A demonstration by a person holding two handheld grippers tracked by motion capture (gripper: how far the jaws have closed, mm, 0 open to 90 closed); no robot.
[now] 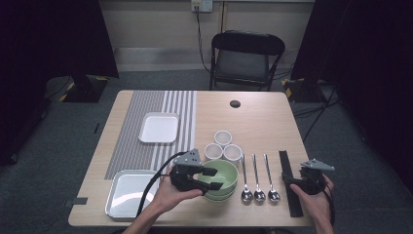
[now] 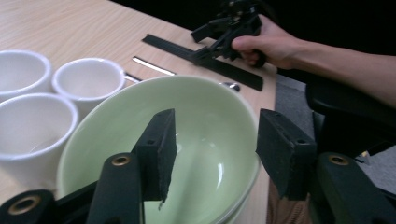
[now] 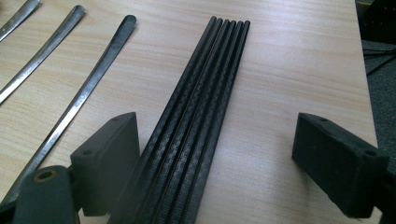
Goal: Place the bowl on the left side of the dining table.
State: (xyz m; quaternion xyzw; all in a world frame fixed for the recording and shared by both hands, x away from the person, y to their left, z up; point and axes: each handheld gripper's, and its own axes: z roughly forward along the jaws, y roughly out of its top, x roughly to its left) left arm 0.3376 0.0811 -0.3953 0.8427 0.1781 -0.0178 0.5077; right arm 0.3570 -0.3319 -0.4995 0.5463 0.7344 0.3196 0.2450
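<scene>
Left gripper view, green bowl (image 2: 205,140) rim cut off

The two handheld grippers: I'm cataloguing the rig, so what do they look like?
Both are black, with two blocky flat-faced jaws. The left gripper and right gripper each carry a grey three-cornered plate on top and trail a black cable. Brass-coloured rivets mark the jaw arms. The person's forearms are bare.

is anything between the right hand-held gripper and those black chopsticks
Nothing visible. The right hand-held gripper stands open right over the black chopsticks, which lie bundled flat on the table between its jaws. The nearest spoon lies off to one side, outside the jaws.
</scene>
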